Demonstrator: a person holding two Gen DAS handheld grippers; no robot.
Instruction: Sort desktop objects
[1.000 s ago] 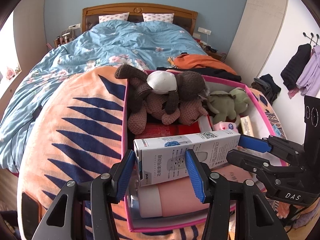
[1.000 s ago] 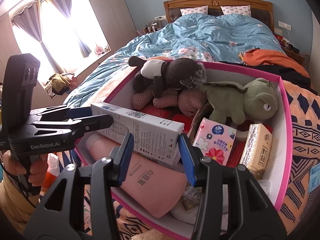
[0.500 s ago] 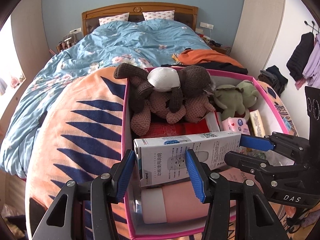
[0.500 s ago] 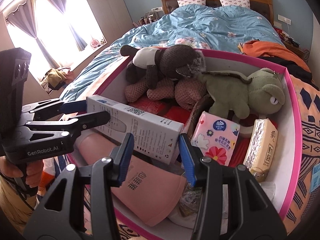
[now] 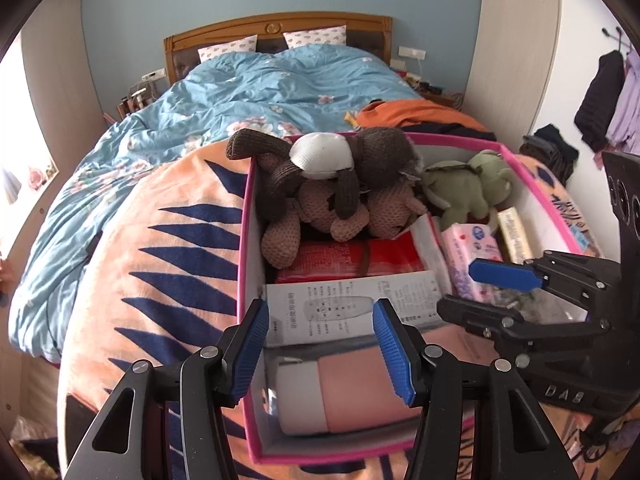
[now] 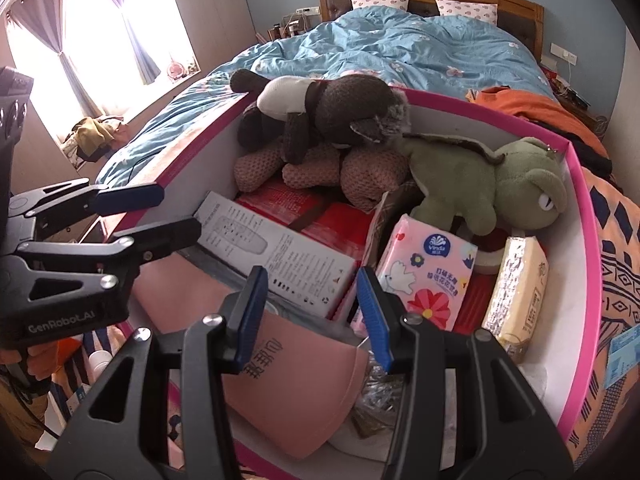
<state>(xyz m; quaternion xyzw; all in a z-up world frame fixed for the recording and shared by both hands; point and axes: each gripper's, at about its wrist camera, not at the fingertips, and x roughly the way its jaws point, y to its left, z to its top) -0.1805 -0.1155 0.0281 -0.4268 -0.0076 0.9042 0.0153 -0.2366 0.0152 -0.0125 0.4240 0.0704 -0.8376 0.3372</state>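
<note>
I have both grippers over the pink-rimmed storage box (image 5: 245, 240) that sits on the orange and navy blanket (image 5: 168, 264) on the bed (image 5: 280, 80). My left gripper (image 5: 320, 350) has its jaws spread wide and holds nothing; the white instruction-printed carton (image 5: 352, 308) lies flat in the box just beyond its blue pads (image 5: 250, 350), not pinched between them. My right gripper (image 6: 310, 312) is likewise parted and empty, its tips hanging above the carton's near end (image 6: 280, 256) and the pink pouch (image 6: 296, 380) under it.

From the left wrist view the carton lies across the box at 6 o'clock, resting on the pink bottle-like roll (image 5: 340, 396) and against the red packet (image 5: 344, 260). The brown knitted plush (image 5: 340, 184) fills the 12 o'clock end, with the green plush (image 5: 464, 192) at about 2 o'clock. The floral tissue pack (image 6: 428, 272) stands beside the carton at 3 o'clock in the right wrist view, and the beige foil-edged pack (image 6: 516, 292) is next to it against the box wall. Whether the carton touches the tissue pack I cannot tell.
</note>
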